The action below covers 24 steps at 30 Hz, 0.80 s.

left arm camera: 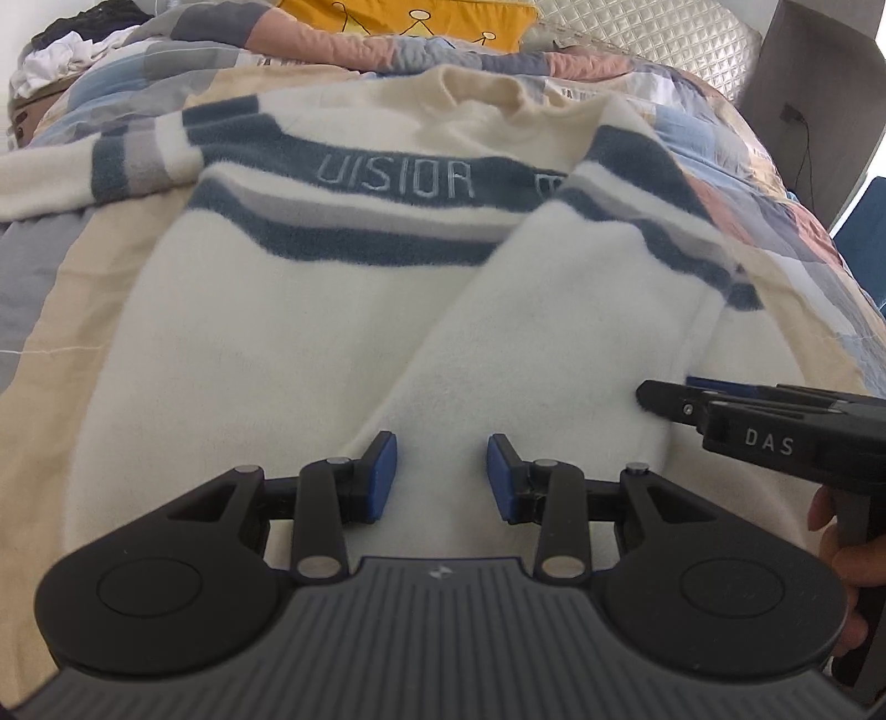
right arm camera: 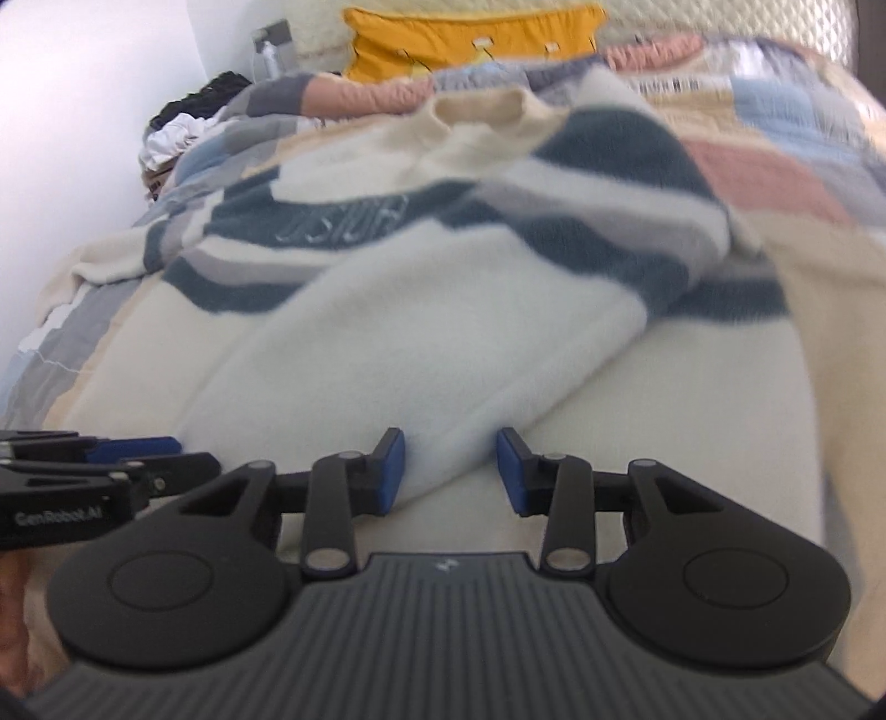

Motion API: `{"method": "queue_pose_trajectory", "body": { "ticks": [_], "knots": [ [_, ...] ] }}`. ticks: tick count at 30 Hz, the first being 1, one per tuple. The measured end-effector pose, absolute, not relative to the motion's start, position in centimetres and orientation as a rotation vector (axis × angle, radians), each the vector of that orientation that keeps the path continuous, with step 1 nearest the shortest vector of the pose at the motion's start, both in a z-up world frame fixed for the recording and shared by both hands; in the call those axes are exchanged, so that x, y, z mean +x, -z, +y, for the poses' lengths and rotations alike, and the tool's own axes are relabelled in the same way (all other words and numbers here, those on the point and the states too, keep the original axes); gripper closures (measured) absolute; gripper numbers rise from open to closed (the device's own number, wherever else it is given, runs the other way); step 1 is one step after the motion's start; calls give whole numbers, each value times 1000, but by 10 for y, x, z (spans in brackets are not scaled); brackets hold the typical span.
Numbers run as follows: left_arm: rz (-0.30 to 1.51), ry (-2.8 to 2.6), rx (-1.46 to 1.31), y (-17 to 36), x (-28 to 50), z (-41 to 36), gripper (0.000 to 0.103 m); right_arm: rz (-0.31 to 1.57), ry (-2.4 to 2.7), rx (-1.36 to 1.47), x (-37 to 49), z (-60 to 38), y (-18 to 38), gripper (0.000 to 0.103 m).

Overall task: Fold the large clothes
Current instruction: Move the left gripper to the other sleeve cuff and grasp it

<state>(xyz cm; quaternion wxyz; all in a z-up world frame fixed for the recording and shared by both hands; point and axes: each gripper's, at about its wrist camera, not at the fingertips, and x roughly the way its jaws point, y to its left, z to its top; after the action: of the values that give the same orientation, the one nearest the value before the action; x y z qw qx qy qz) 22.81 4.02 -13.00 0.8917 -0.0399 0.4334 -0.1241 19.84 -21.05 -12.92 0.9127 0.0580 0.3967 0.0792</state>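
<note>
A cream sweater (left arm camera: 310, 321) (right arm camera: 692, 387) with blue and grey chest stripes lies flat on the bed, collar at the far end. Its right sleeve (left arm camera: 559, 327) (right arm camera: 421, 354) is folded diagonally across the body. The other sleeve (left arm camera: 83, 171) stretches out to the left. My left gripper (left arm camera: 441, 476) (right arm camera: 199, 451) is open just above the sweater's near hem, with only flat fabric showing in its gap. My right gripper (right arm camera: 449, 471) (left arm camera: 664, 390) is at the end of the folded sleeve. The fluffy cuff sits between its blue pads, and no firm pinch shows.
A patchwork quilt (left arm camera: 786, 232) covers the bed. A yellow pillow (left arm camera: 421, 16) and a quilted headboard (left arm camera: 653, 33) are at the far end. A pile of clothes (left arm camera: 72, 44) lies at the back left. A person's hand (left arm camera: 847, 559) holds the right gripper's handle.
</note>
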Motion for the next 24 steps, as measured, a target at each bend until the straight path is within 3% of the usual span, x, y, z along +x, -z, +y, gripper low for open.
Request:
{"method": "queue_pose_trajectory", "body": {
  "ticks": [4,9,12,14,24],
  "knots": [
    [855,239,-120,118,222,46,61,831,-161,161,202,-214,130,63],
    [771,182,-363,79,231,97,60,828,-167,170,199,-215,126,63],
    [721,97,-435,57,254,144,47,840,-165,174,199,-216,125,63],
    [706,51,-484,51,275,182,44,842,-164,175,200,-216,123,63],
    [645,-295,-690,100,344,401,43,843,-165,174,209,-214,127,62]
  ]
}}
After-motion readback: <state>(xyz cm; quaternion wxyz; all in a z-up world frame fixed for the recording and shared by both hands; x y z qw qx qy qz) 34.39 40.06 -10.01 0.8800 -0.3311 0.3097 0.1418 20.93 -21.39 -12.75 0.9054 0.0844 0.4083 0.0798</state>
